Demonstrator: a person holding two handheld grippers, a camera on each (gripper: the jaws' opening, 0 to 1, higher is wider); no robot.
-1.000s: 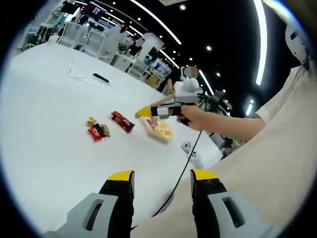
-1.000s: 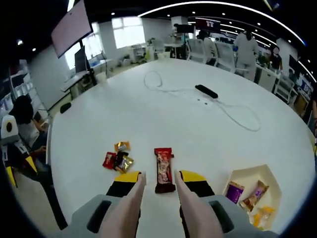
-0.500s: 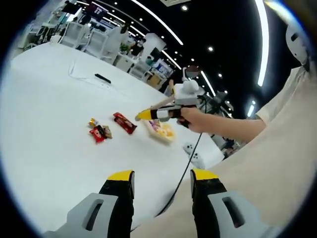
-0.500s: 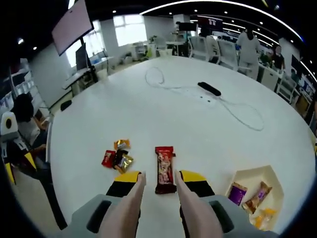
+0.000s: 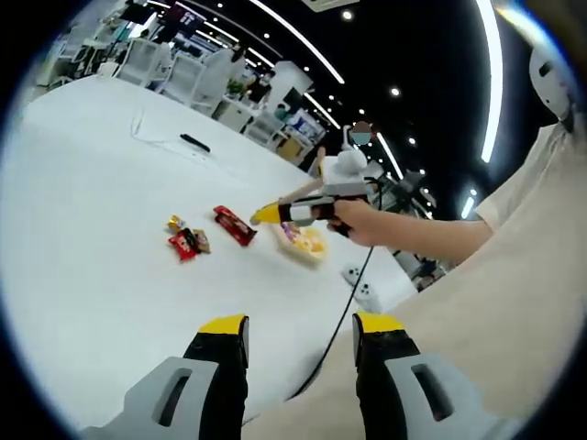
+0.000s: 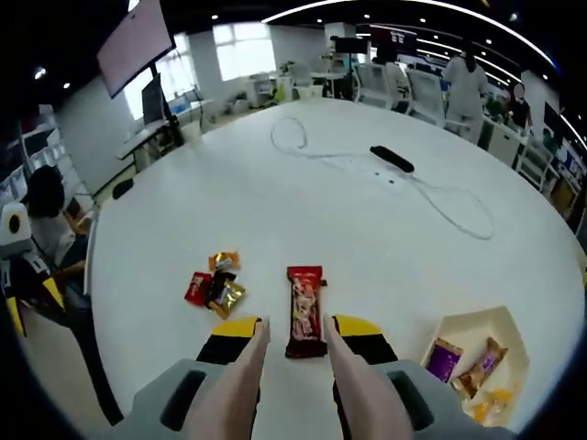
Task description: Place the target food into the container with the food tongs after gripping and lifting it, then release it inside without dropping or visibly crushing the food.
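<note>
A red wrapped snack bar (image 6: 304, 299) lies on the white table (image 6: 367, 229), just ahead of my right gripper (image 6: 295, 327). That gripper holds beige food tongs (image 6: 246, 371), whose two arms stand apart on either side of the bar's near end. A cream tray (image 6: 472, 323) at the lower right holds several wrapped sweets. In the left gripper view, my left gripper (image 5: 302, 324) is open and empty over the table's edge. Farther off in that view are the right gripper (image 5: 286, 213) in a hand, the bar (image 5: 235, 225) and the tray (image 5: 304, 242).
Small wrapped candies (image 6: 213, 288) lie left of the bar. A black oblong device (image 6: 392, 158) and a white cable (image 6: 440, 206) lie farther out. A white controller (image 5: 356, 280) with a black cable sits near the table's edge. Chairs and people are beyond the table.
Both views have shifted slightly with the hands. The bar, the candies and the tray lie where they were, and the tongs' arms are as far apart as before.
</note>
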